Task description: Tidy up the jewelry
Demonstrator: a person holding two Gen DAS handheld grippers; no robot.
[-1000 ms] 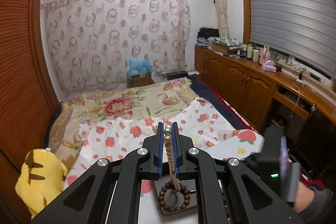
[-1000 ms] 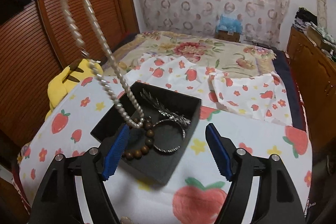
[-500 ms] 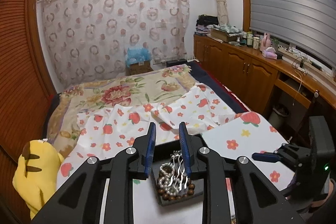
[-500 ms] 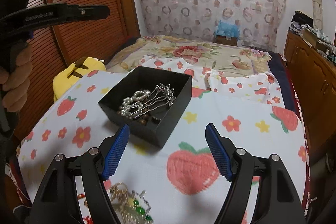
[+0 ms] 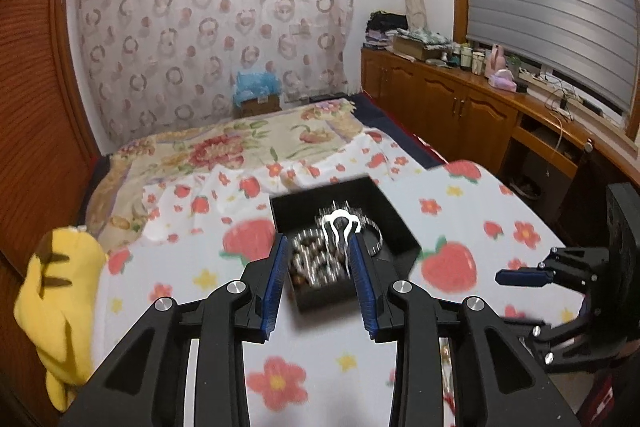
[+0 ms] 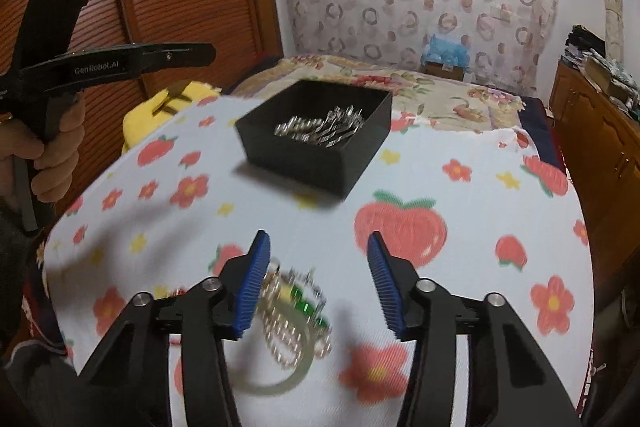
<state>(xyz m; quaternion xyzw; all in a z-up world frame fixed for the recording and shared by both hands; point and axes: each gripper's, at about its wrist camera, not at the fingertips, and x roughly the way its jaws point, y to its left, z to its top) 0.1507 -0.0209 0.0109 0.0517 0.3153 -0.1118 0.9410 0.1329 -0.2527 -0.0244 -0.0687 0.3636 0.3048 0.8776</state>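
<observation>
**A:** Which step is this?

**B:** Between pieces, I'd judge. The black box (image 6: pixel 316 139) sits in the upper middle of the right wrist view, on the strawberry-print cloth (image 6: pixel 460 227), and it already holds a heap of silvery chains and beads (image 5: pixel 320 259). The left gripper (image 5: pixel 320 279) hangs over the box's near side at lower centre of its own view; its jaws have just been opening, stand partly spread, and pinch nothing.

**A:** And the right one?

**B:** The right gripper (image 6: pixel 316 283) is low in its frame, above a loose pile of jewelry (image 6: pixel 292 323) lying on the cloth: pale rings or bangles and a piece with green stones, all blurred. Its jaws have just been closing but are not yet on anything; the pile lies between and below them, nearer the left finger.

**A:** So the next move?

**B:** Probably drop onto one piece, pinch it cleanly, then carry it up-frame to the box.

**A:** Anything in the way?

**B:** The pieces overlap, so one may drag another along. The left gripper and the hand (image 6: pixel 44 151) holding it fill the left edge, near the path. A yellow plush toy (image 5: pixel 56 307) lies off the cloth's far left, harmless.
</observation>
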